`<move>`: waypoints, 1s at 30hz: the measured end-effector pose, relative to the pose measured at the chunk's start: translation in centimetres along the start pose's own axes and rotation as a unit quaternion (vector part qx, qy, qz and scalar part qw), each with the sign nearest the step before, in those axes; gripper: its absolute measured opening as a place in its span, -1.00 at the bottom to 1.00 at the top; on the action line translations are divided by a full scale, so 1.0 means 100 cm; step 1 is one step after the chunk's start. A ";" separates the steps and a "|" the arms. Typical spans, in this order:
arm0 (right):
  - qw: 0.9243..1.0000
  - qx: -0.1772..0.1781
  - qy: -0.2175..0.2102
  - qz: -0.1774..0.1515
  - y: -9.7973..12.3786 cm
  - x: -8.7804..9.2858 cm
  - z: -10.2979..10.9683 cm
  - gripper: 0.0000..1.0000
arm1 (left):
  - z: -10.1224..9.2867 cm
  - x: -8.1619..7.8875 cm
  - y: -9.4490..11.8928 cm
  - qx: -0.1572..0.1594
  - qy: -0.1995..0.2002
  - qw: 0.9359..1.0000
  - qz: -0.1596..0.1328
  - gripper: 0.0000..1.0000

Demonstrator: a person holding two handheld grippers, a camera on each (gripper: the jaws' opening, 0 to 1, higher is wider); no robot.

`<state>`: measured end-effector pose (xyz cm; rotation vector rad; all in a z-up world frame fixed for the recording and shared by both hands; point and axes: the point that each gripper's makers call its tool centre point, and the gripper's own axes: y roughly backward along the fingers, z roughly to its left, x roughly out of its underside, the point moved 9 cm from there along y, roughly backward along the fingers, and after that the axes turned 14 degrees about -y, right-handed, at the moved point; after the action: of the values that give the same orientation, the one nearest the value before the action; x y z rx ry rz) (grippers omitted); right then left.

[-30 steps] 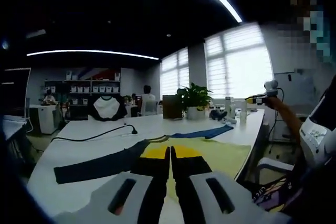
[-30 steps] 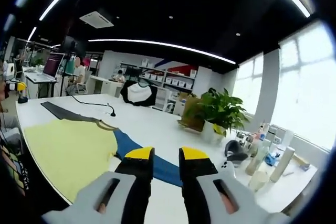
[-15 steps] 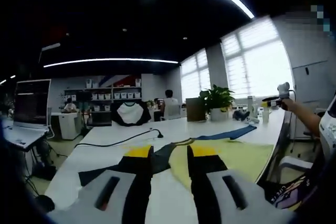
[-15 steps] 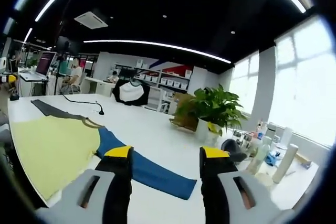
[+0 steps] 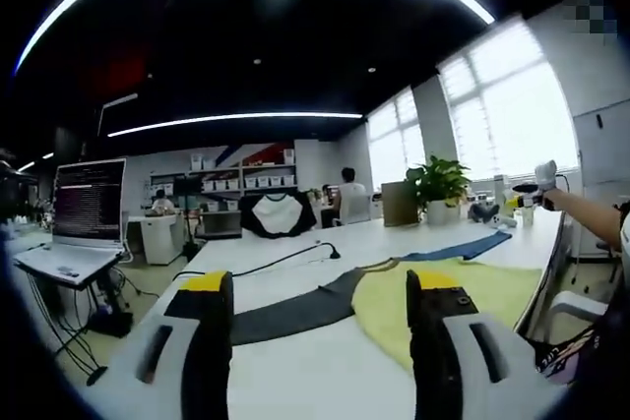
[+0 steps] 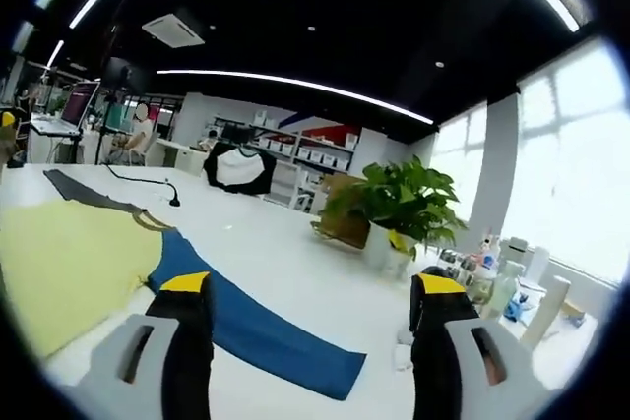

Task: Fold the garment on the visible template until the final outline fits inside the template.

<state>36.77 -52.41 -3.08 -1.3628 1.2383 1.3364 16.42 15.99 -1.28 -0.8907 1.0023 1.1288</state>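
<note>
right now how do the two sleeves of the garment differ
The grey sleeve is dark charcoal, while the blue sleeve is bright blue. The grey sleeve stretches out on the left gripper's side of the yellow body; the blue sleeve stretches out on the right gripper's side. Both lie flat and unfolded on the white table, joined to the same yellow body.

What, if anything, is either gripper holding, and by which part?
Nothing is held: the left gripper and right gripper both hover with jaws wide apart above the garment.
</note>
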 end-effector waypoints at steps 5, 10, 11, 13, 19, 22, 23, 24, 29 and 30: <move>1.000 -0.003 -0.005 0.015 -0.015 0.011 0.001 0.96 | 0.002 -0.002 -0.001 -0.022 -0.002 1.000 0.006 0.98; 1.000 0.001 -0.021 0.022 -0.028 0.019 -0.002 0.99 | 0.006 -0.005 0.004 -0.027 -0.005 1.000 -0.002 1.00; 0.999 0.002 -0.022 0.029 -0.031 0.021 -0.003 0.99 | 0.008 -0.005 0.005 -0.030 -0.004 1.000 -0.001 1.00; 0.998 -0.005 -0.029 0.049 -0.036 0.029 -0.003 0.99 | 0.010 -0.003 0.006 -0.034 -0.005 0.999 -0.001 1.00; 0.993 0.015 -0.059 0.106 -0.054 0.061 -0.015 0.87 | 0.013 -0.001 0.004 -0.036 -0.005 0.999 0.005 0.99; 0.987 0.034 -0.088 0.131 -0.062 0.079 -0.021 0.70 | 0.013 0.000 0.003 -0.034 -0.011 0.999 0.009 0.99; 0.985 0.038 -0.091 0.138 -0.064 0.083 -0.023 0.67 | 0.012 0.000 0.002 -0.032 -0.011 0.999 0.013 0.99; 0.985 0.040 -0.090 0.145 -0.067 0.087 -0.024 0.64 | 0.012 0.000 0.001 -0.030 -0.009 0.999 0.014 0.99; 0.980 0.052 -0.111 0.154 -0.076 0.095 -0.032 0.49 | 0.011 -0.001 0.000 -0.029 -0.010 0.999 0.014 0.97; 0.980 0.062 -0.105 0.160 -0.077 0.098 -0.034 0.46 | 0.011 -0.001 0.000 -0.029 -0.011 0.999 0.014 0.97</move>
<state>44.36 -55.43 -13.05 -0.9365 1.4088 1.5497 16.59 17.00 -0.84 -0.9109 0.9708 1.1946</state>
